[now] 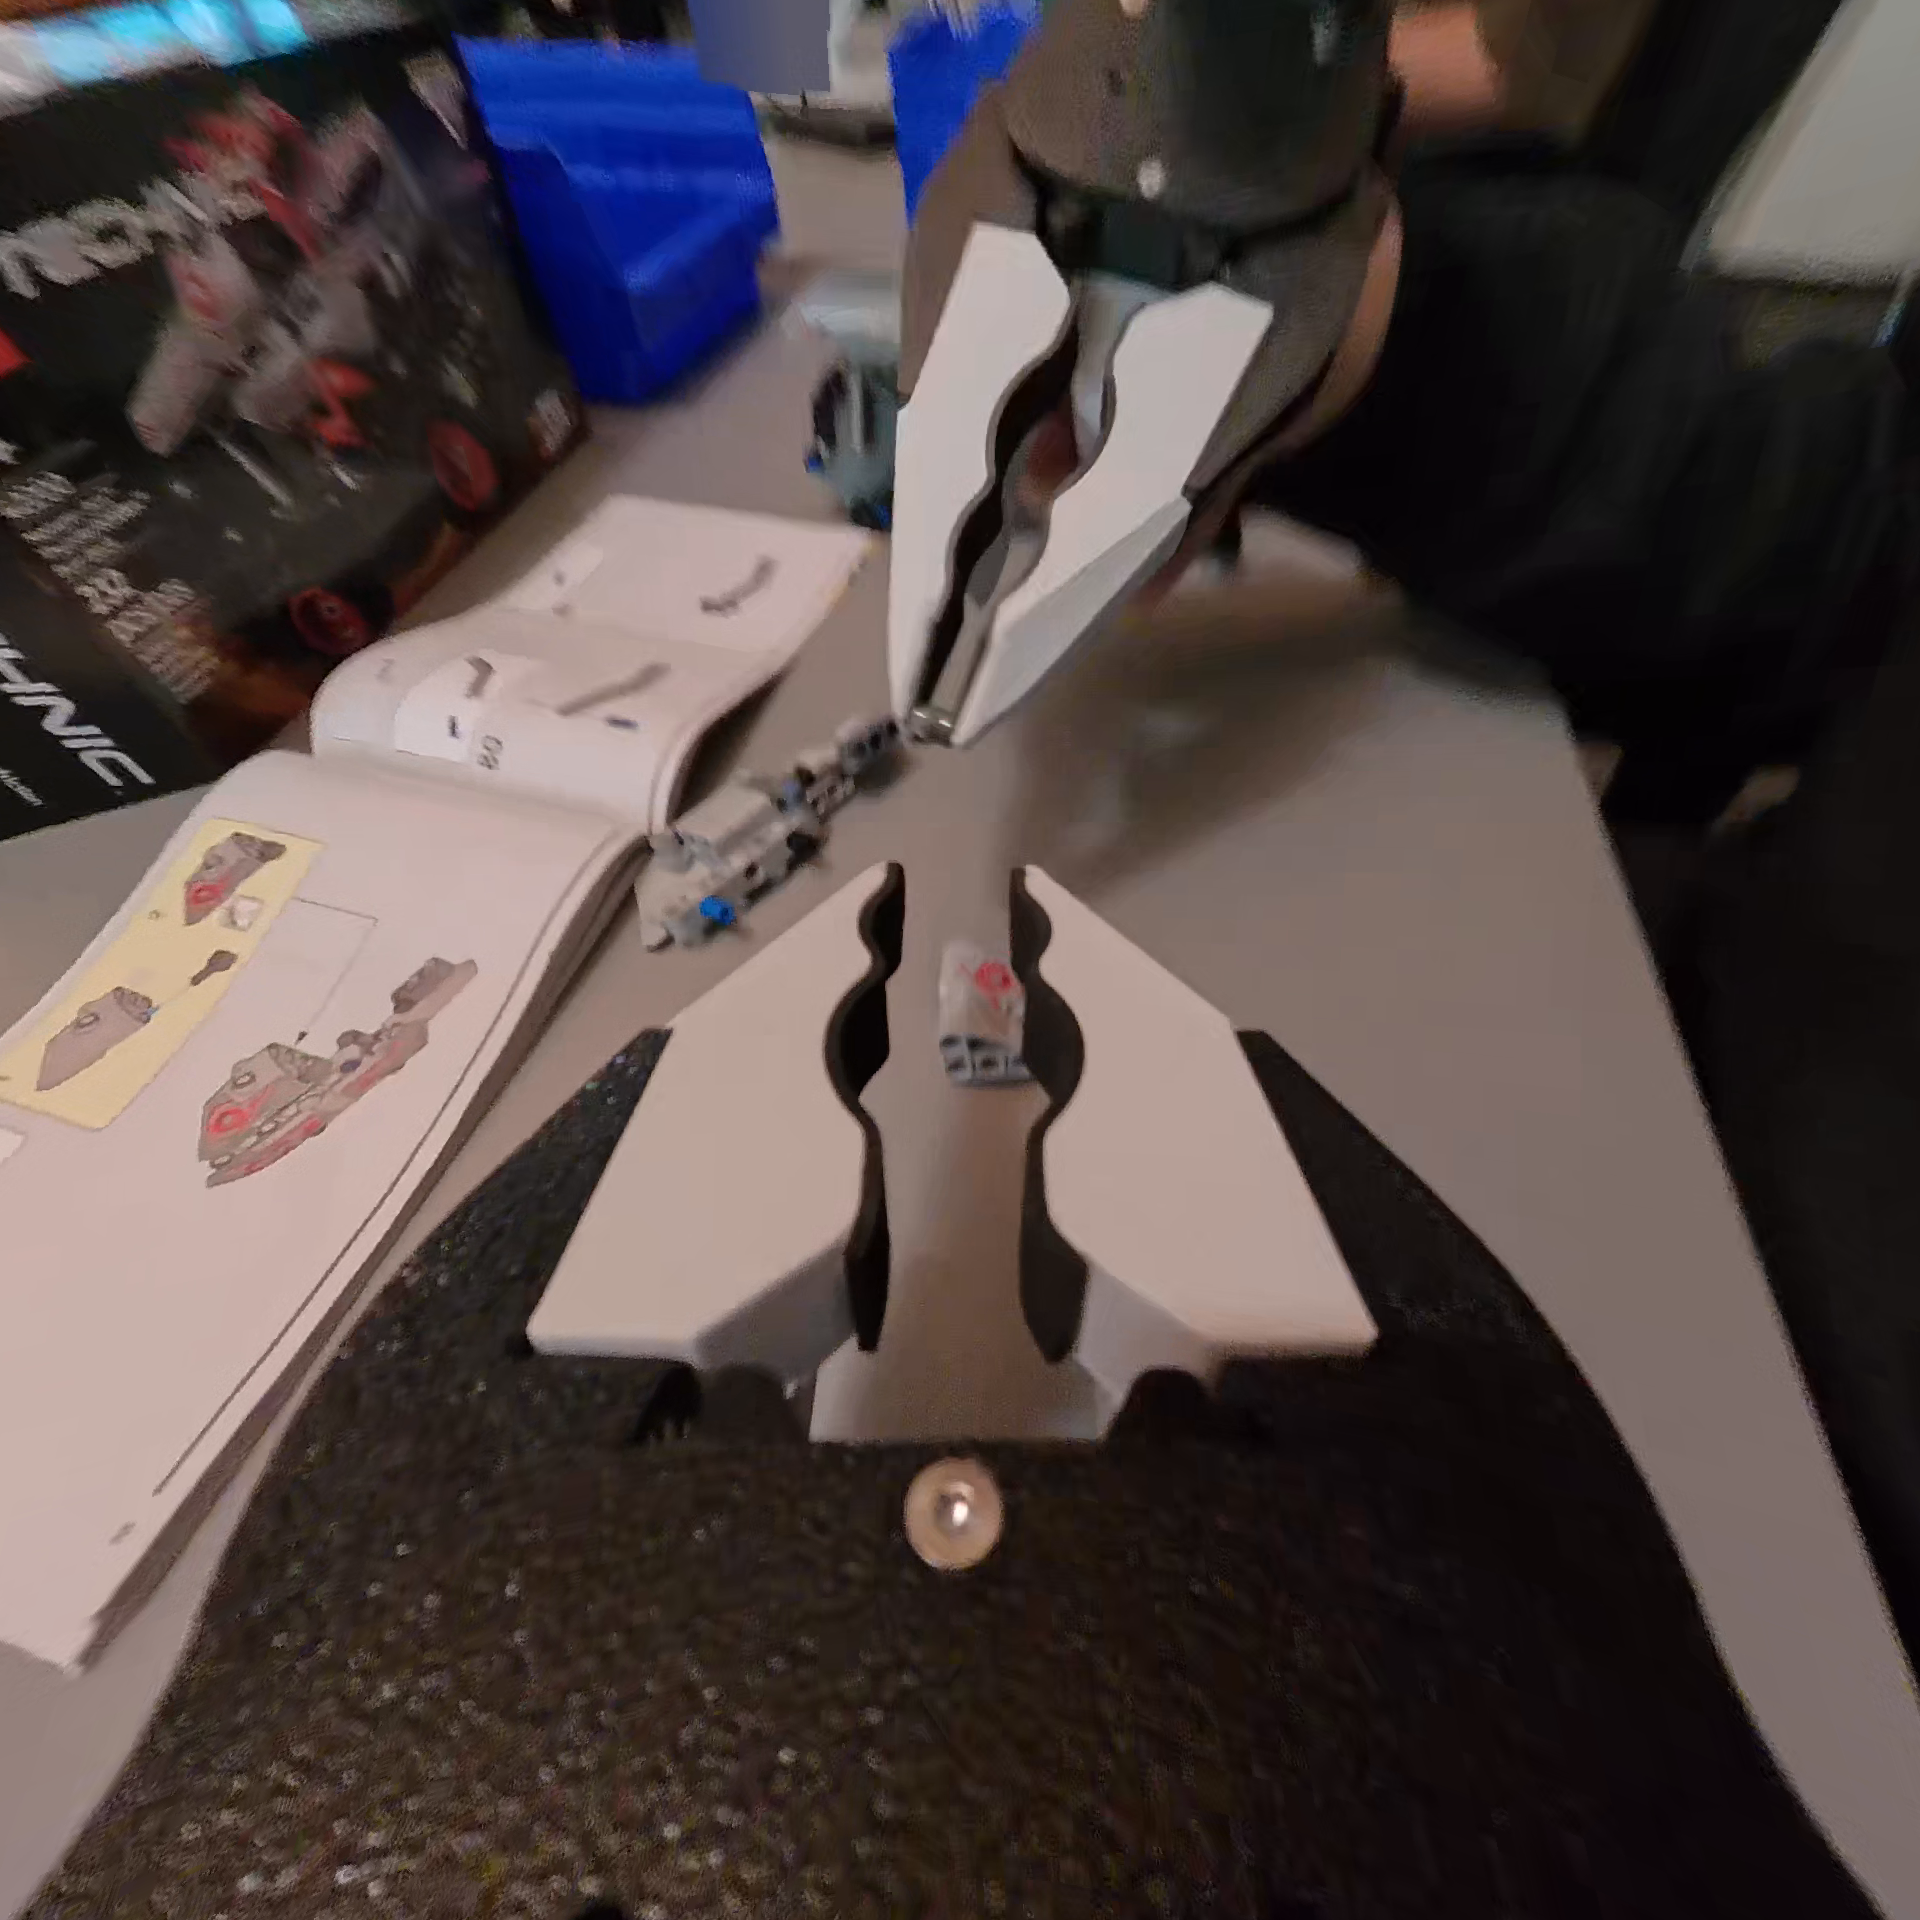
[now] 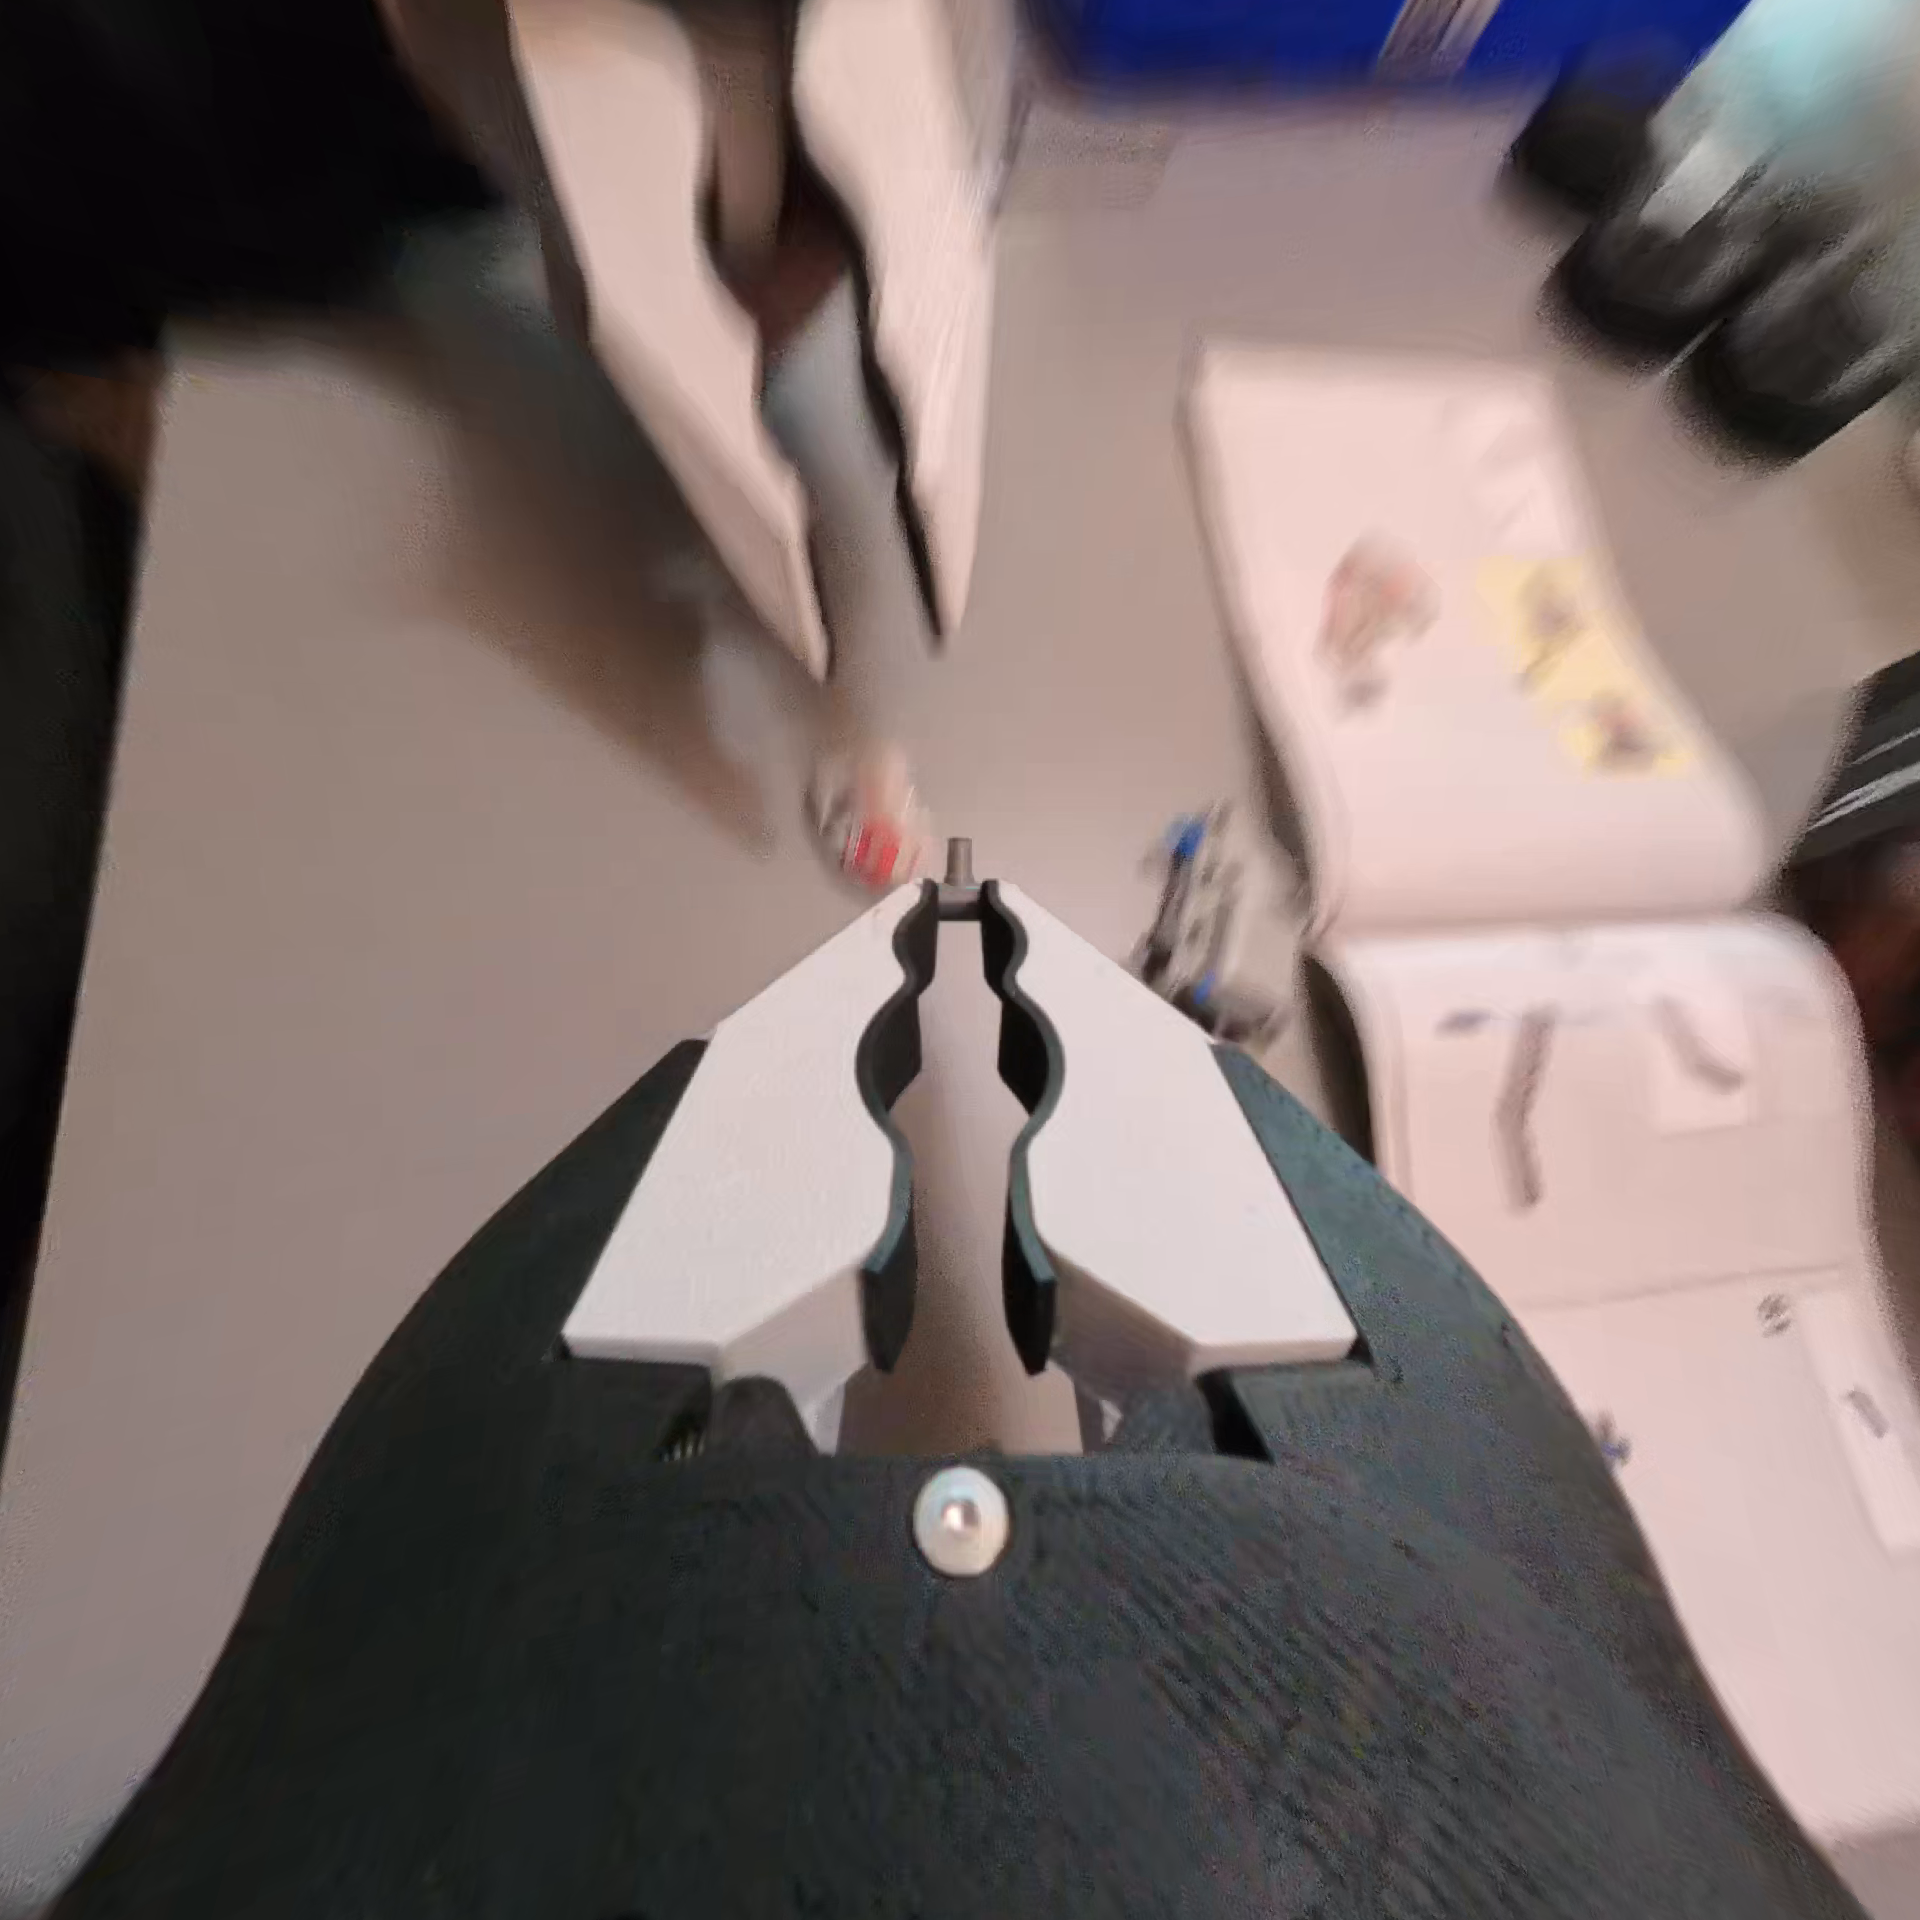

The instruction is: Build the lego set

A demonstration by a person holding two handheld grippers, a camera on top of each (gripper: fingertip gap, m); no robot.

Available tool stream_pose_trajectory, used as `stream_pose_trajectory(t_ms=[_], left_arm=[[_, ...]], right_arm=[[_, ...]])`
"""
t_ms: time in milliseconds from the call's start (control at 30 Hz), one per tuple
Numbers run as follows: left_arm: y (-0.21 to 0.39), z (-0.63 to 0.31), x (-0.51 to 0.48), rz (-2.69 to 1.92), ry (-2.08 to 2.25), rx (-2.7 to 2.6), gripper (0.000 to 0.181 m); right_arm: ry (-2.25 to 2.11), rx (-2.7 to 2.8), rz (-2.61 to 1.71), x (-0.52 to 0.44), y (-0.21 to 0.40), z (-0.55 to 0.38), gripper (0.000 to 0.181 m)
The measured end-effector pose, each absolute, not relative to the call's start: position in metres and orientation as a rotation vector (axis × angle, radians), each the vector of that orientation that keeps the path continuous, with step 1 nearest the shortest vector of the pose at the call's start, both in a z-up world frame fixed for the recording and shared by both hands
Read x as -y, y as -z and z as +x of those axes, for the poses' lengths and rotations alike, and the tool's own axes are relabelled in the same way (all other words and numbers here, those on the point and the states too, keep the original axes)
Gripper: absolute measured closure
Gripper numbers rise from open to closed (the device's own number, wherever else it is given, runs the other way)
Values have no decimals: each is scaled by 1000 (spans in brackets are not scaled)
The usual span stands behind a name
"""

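Observation:
My left gripper is open, just above the grey table. A small grey lego piece with a red print lies on the table between its fingers, close to the right one, not gripped. My right gripper is shut on a small grey pin at its tips. In the left wrist view it comes down from above, pin at its tip, next to the end of a long grey lego assembly. In the blurred right wrist view the left gripper hangs over the red-printed piece.
An open instruction booklet lies left of the assembly; it also shows in the right wrist view. A dark set box and blue bins stand at the back left. The table edge runs along the right.

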State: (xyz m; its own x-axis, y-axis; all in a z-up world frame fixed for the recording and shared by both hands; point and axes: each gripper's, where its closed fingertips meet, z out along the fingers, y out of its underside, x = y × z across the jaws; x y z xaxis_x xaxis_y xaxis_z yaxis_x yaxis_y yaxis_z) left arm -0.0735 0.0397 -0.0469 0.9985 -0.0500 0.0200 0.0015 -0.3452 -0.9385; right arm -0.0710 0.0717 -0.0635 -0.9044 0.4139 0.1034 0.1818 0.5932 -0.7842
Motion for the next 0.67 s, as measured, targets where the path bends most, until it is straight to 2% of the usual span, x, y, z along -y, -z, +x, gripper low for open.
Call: stream_pose_trajectory(t_ms=[33, 133, 200, 367, 667], left_arm=[[36, -75, -41, -1853, 93, 23, 164], [0, -76, -40, -1600, 321, 193, 167], [-17, -72, -38, -1469, 499, 261, 168], [-46, -65, -32, -1185, 796, 323, 173], [-62, -45, -30, -967, 1170, 303, 164]], right_arm=[[-1374, 2395, -510, -63, 40, -82, 175], [-1871, 1987, -501, -46, -21, -88, 176], [-2033, 1827, -537, -44, -36, -90, 175], [-2231, 1675, -496, -29, -50, -81, 176], [-2508, 1549, -381, -17, -63, -60, 175]])
